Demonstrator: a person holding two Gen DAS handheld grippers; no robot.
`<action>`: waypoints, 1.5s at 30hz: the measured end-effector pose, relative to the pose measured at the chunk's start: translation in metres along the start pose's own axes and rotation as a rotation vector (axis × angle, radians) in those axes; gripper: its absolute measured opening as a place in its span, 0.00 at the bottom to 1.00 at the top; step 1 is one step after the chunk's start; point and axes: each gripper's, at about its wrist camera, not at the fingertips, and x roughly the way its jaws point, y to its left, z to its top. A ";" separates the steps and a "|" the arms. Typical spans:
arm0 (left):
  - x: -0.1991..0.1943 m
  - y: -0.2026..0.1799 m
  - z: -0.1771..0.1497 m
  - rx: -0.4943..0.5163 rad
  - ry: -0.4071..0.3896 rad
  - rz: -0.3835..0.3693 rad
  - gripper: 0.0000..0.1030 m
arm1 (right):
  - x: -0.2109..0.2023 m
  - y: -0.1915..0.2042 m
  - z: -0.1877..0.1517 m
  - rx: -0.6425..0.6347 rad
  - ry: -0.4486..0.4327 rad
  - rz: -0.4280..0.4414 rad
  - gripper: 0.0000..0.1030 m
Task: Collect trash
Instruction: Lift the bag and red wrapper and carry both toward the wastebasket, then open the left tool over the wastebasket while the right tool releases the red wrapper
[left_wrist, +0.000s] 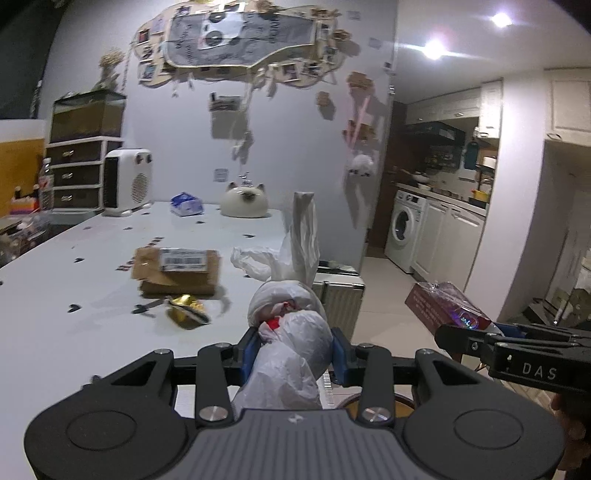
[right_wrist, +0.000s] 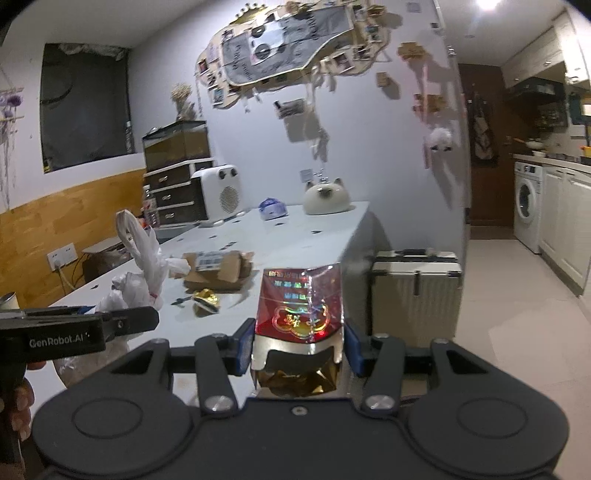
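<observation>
My left gripper (left_wrist: 293, 352) is shut on a knotted white plastic bag (left_wrist: 295, 332) with something red inside, held above the near edge of the white table (left_wrist: 92, 280). My right gripper (right_wrist: 299, 349) is shut on a shiny red foil packet (right_wrist: 301, 306) with a gold lining, held off the table's right edge; the packet also shows in the left wrist view (left_wrist: 445, 304). On the table lie a torn cardboard box (left_wrist: 177, 271) and a crumpled gold wrapper (left_wrist: 186, 310). The bag also shows at the left in the right wrist view (right_wrist: 142, 266).
At the table's far end stand a white heater (left_wrist: 127, 181), a blue-white packet (left_wrist: 186, 204) and a cat-shaped ceramic pot (left_wrist: 244, 201). A pale suitcase (right_wrist: 415, 290) stands on the floor by the table's end. A washing machine (right_wrist: 528, 205) and cabinets are to the right.
</observation>
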 end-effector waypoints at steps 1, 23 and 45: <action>0.000 -0.007 -0.001 0.008 -0.003 -0.007 0.40 | -0.004 -0.004 -0.001 0.003 -0.004 -0.007 0.48; 0.071 -0.116 -0.037 0.004 0.131 -0.188 0.40 | -0.038 -0.107 -0.027 0.112 0.036 -0.184 0.48; 0.302 -0.149 -0.170 -0.025 0.581 -0.261 0.40 | 0.051 -0.203 -0.116 0.321 0.310 -0.225 0.48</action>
